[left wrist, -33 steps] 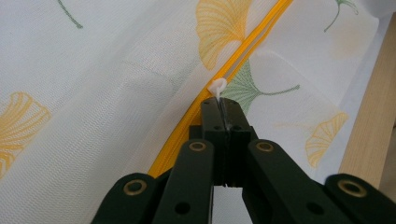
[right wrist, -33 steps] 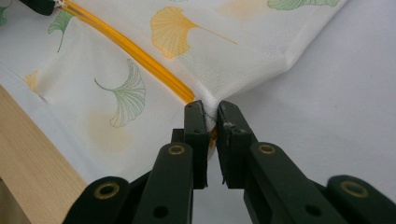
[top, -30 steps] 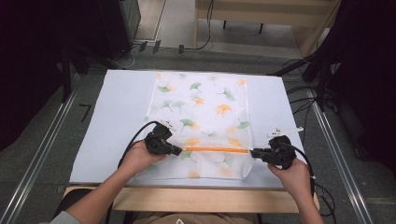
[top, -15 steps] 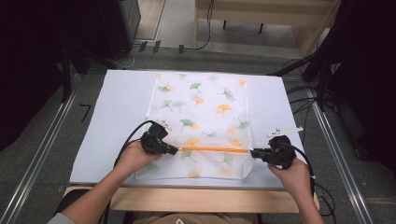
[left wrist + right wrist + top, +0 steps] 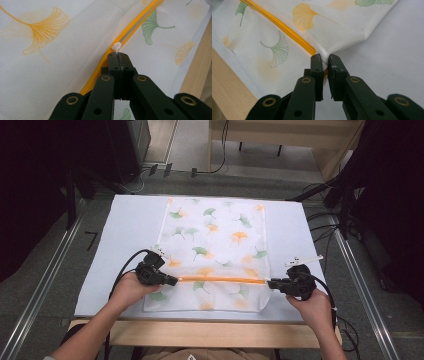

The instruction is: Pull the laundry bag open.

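A white mesh bag [image 5: 217,237] printed with green and orange ginkgo leaves lies flat on the table, with an orange zipper [image 5: 220,280] across its near part. My left gripper [image 5: 173,281] sits at the zipper's left end, shut on the small white zipper pull [image 5: 116,46]. The orange zipper [image 5: 135,26] runs away from its jaws. My right gripper [image 5: 270,283] is at the bag's right edge, shut on the bag's fabric edge [image 5: 324,58] where the zipper [image 5: 287,31] ends, and the cloth is pulled up into a fold there.
A pale blue-grey mat [image 5: 130,230] covers the table under the bag. The wooden table edge [image 5: 200,332] runs along the near side. Cables [image 5: 330,227] lie on the floor to the right, and dark equipment stands at the back left.
My left gripper has slid left along the zipper line toward the bag's left edge, with the pull in its jaws. The right gripper has stayed in place.
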